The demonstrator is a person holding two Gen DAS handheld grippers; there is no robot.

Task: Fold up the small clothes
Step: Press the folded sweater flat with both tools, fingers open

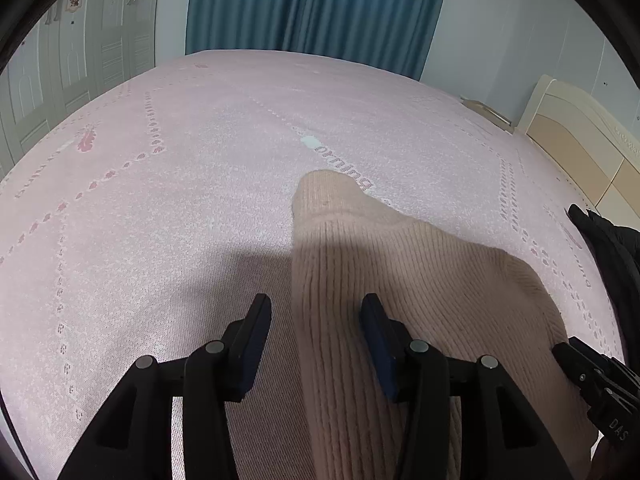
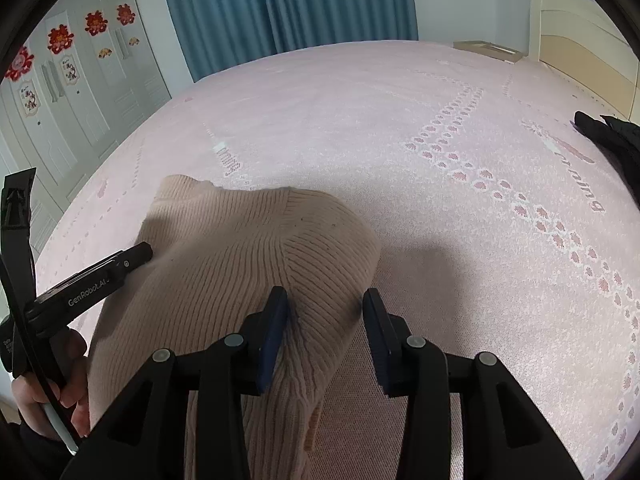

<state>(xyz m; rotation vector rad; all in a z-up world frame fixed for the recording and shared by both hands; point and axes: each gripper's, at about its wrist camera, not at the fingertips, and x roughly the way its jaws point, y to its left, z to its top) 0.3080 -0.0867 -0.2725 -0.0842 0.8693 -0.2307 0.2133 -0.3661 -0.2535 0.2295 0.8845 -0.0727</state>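
Note:
A beige ribbed knit sweater (image 1: 420,280) lies on the pink bedspread (image 1: 160,200), partly folded over itself. My left gripper (image 1: 316,312) is open over the sweater's left edge, its jaws wide apart with the left finger over the bedspread. In the right wrist view the sweater (image 2: 240,248) fills the lower left. My right gripper (image 2: 326,304) is open over its right edge. The left gripper (image 2: 136,256) also shows at the left side of that view, its tip at the sweater's left edge.
A dark garment (image 2: 612,140) lies at the bed's right edge, also in the left wrist view (image 1: 608,248). A cream headboard (image 1: 580,148) stands at the right. Blue curtains (image 1: 312,4) and white wardrobe doors (image 2: 60,92) stand beyond the bed.

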